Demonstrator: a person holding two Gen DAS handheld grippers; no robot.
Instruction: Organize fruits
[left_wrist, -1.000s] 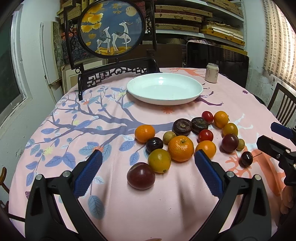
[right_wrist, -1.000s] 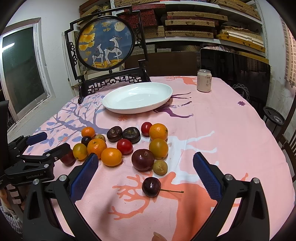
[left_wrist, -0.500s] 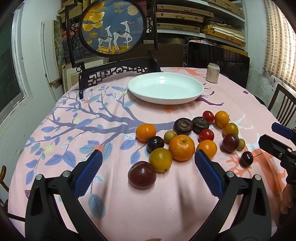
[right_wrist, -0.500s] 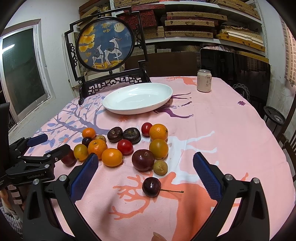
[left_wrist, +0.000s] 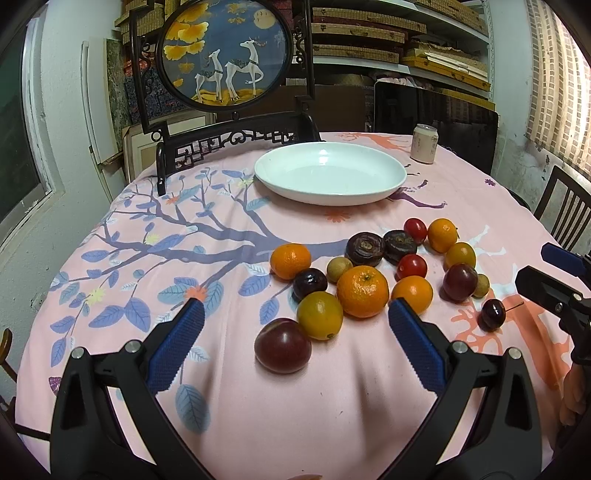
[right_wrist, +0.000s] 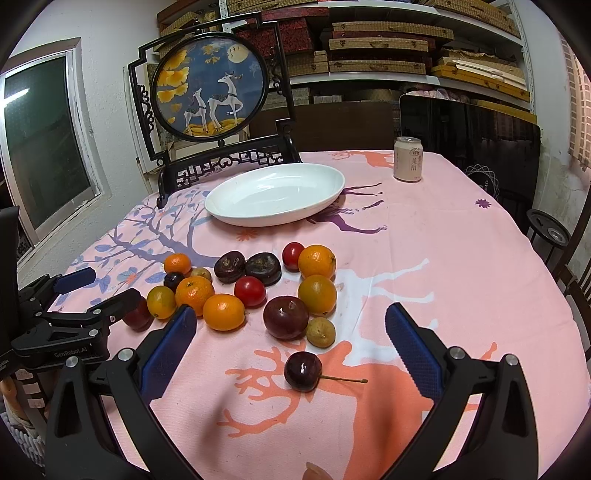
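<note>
Glossy round fruits (left_wrist: 362, 291) cluster on the cloth-covered worktop (right_wrist: 461, 266) before a smooth white oval plate (right_wrist: 275, 218); left gripper (left_wrist: 295, 325) and right gripper (right_wrist: 288, 332), ribbed blue pads, both spread wide.

Black clamp frames, blue ribbed fingers (left_wrist: 177, 347)

Looked forward low over the worktop (left_wrist: 110, 280) from the near edge, left view from the left, right view from the right. Shared the fruit cluster (left_wrist: 364, 291) close ahead and the white plate (right_wrist: 221, 201) beyond.
</note>
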